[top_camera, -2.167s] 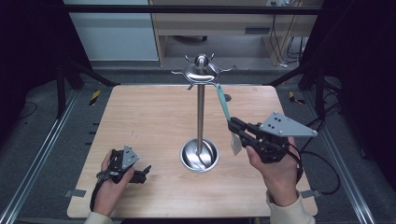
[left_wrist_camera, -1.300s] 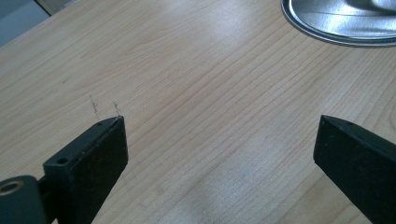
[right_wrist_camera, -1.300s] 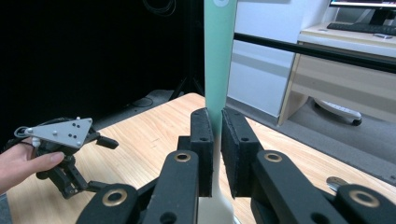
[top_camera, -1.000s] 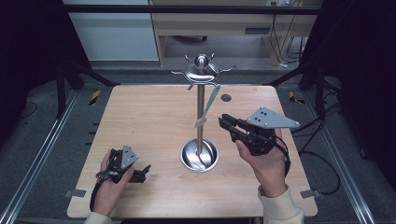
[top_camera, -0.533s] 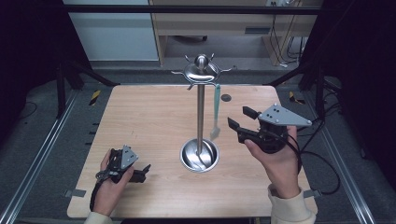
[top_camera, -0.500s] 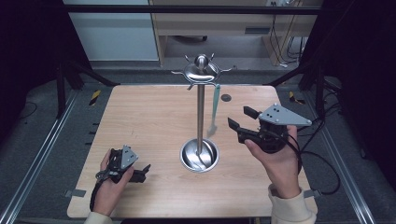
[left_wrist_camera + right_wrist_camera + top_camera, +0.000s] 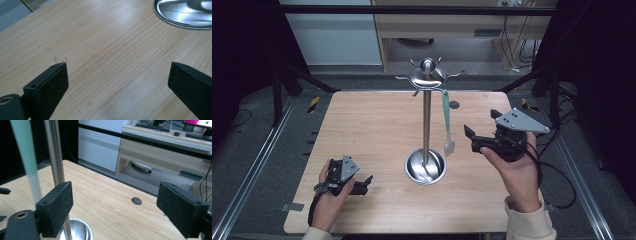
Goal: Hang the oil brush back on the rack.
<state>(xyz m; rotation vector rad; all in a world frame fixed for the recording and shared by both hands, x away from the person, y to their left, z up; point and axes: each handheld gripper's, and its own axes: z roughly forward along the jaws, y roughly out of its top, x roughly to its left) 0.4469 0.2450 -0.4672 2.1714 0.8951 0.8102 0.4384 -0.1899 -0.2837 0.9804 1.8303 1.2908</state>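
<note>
A: Spatula (image 7: 446, 120), teal in the handle and pale at the blade, hangs from an arm of the steel rack (image 7: 427, 125) at centre of the wooden table (image 7: 362, 125), its blade dangling just above the rack's round base, at about 1 o'clock from that dish.

B: And the right gripper (image 7: 472, 139)?

A: Held in the person's right hand at 3 o'clock from the rack's pole, near the blade but clear of it. Its jaws have just been opening and now stand wide, with nothing between them. In the right gripper view the handle (image 7: 25, 157) and the pole (image 7: 56, 157) rise at the left edge, outside the gap between the two black jaws.

B: Where is the left gripper (image 7: 364, 182)?

A: Low on the table at about 8 o'clock from the base, resting in the left hand (image 7: 329, 197). Its jaws are spread wide too and grasp nothing; the left gripper view shows bare wood grain between them, with the rim of the rack's base (image 7: 180, 15) at 1 o'clock.

B: Anything else on the tabletop?

A: A small round hole (image 7: 454, 105) near the far edge, at 1 o'clock from the pole.
</note>
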